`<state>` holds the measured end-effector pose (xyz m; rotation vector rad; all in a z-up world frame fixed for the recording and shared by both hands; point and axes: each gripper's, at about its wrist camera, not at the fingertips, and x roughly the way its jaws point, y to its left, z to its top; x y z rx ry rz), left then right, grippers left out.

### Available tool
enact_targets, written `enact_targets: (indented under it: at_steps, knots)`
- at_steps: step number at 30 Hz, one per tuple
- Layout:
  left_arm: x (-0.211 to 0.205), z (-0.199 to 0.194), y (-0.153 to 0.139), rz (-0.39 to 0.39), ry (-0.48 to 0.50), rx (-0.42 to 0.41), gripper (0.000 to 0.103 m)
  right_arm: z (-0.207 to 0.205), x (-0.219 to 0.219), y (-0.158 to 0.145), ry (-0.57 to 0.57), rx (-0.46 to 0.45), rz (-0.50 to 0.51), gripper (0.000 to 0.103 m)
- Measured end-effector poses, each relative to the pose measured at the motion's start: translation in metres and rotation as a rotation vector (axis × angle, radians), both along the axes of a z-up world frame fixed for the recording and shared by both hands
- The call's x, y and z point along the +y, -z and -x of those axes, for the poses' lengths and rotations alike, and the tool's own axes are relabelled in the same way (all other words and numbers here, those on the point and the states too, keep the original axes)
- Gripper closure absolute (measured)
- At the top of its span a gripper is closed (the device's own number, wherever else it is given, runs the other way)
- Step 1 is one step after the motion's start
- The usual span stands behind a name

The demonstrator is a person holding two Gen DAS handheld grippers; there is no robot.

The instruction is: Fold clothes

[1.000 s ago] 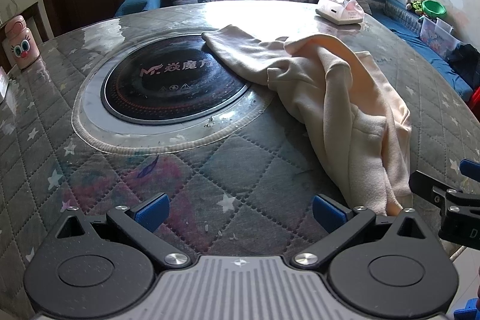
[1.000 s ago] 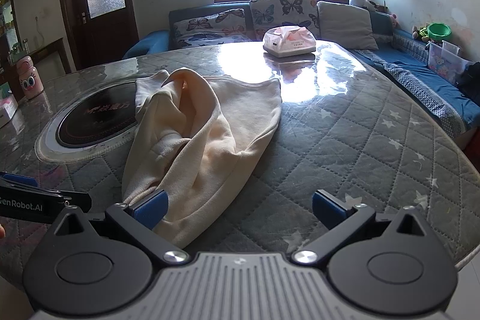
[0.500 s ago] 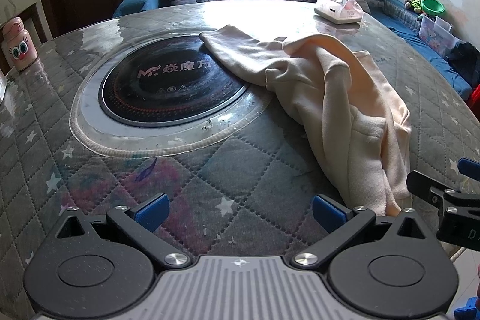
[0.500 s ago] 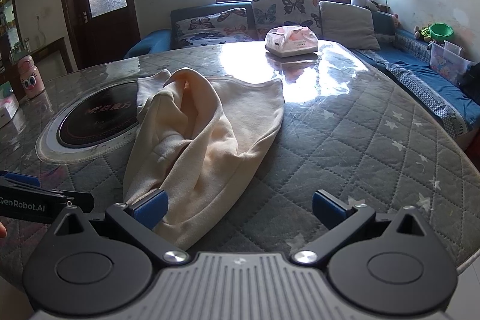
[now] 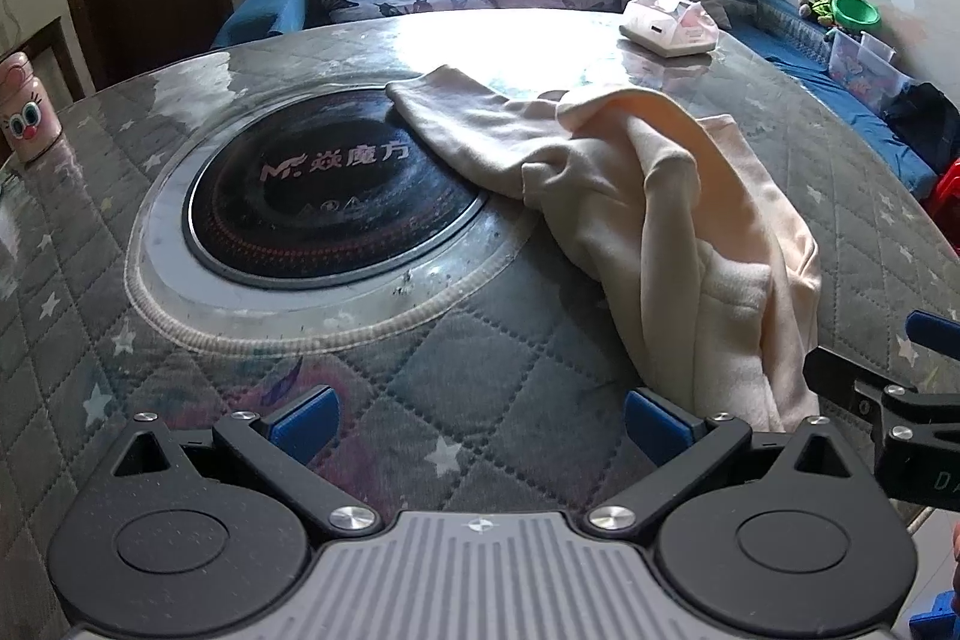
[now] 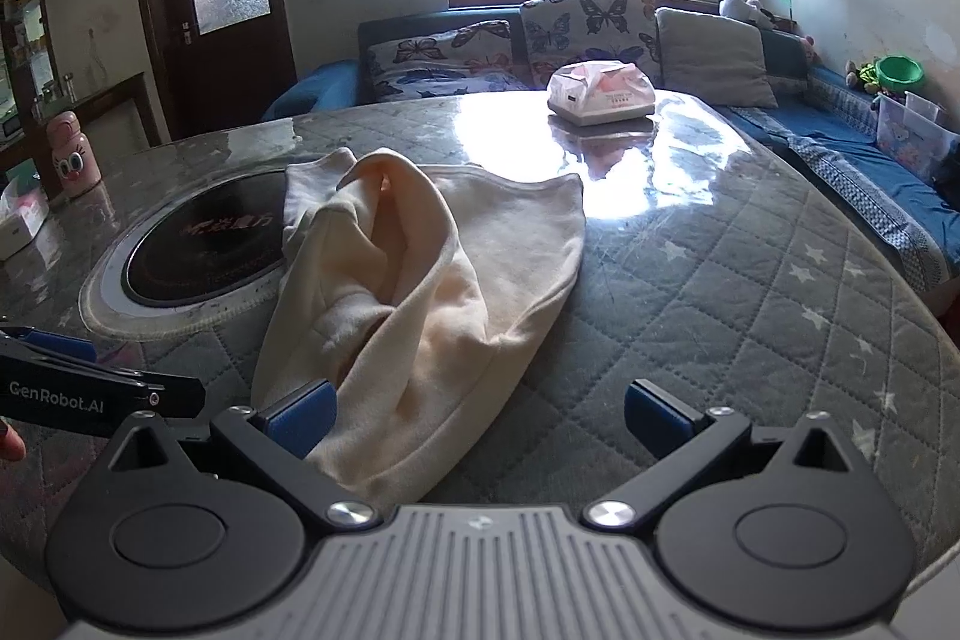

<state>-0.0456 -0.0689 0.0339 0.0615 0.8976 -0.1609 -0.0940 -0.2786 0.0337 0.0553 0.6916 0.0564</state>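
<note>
A crumpled cream garment lies on the quilted round table, one end over the black hotplate. It also shows in the right wrist view. My left gripper is open and empty above the table's near edge, its right finger close to the garment's near hem. My right gripper is open and empty, its left finger just at the garment's near edge. Each gripper shows at the side of the other's view, the right one and the left one.
A pink tissue box stands at the table's far side. A pink cartoon bottle stands at the left edge. A white box sits at the far left. A sofa with butterfly cushions lies behind the table.
Both grippers have drifted slightly forward toward the garment. The garment has not moved and both stay open.
</note>
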Motion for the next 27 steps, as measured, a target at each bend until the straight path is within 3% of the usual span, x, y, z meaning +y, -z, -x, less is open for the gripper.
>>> enact_targets:
  at_steps: [17, 27]
  knots:
    - [-0.009, -0.031, -0.007, 0.031, 0.054, -0.008, 0.0, -0.036, -0.005, -0.007, -0.03, -0.016, 0.019, 0.0]
    - [-0.011, -0.049, -0.019, 0.065, 0.062, -0.052, 0.0, -0.053, -0.014, -0.011, -0.036, -0.024, 0.017, 0.008]
